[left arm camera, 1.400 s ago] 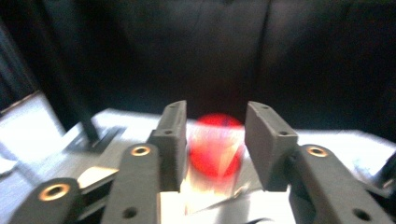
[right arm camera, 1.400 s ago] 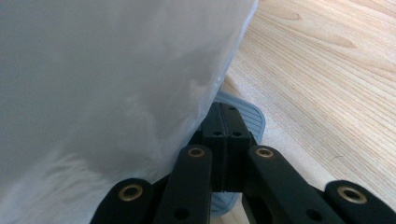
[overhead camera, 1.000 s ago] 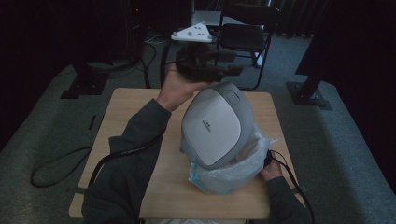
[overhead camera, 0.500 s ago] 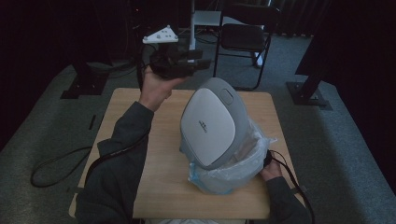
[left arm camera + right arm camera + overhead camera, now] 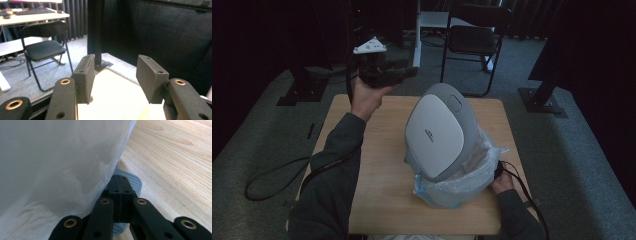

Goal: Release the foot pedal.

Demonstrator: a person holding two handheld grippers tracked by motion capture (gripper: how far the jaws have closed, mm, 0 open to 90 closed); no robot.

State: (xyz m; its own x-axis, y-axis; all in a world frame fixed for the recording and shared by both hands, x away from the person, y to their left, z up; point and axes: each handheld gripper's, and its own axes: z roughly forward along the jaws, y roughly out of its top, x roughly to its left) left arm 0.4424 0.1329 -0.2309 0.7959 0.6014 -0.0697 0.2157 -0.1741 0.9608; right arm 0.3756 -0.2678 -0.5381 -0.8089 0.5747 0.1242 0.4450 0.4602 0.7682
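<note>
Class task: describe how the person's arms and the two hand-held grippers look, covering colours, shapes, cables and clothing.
Both arms wear dark grey sleeves. The left gripper has black, blocky jaws with brass-ringed holes, a white three-cornered plate on top and a trailing black cable. The right gripper matches.

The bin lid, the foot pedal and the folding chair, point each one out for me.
bin lid (image 5: 435,131), high view, middle of its white top panel.
foot pedal (image 5: 134,182), right gripper view, ribbed grey edge past the jaw tips.
folding chair (image 5: 43,50), left gripper view, centre of its black seat.

A black folding metal chair (image 5: 472,42) stands on grey carpet (image 5: 582,145). Dark curtains (image 5: 162,32) close the dim room behind it.
</note>
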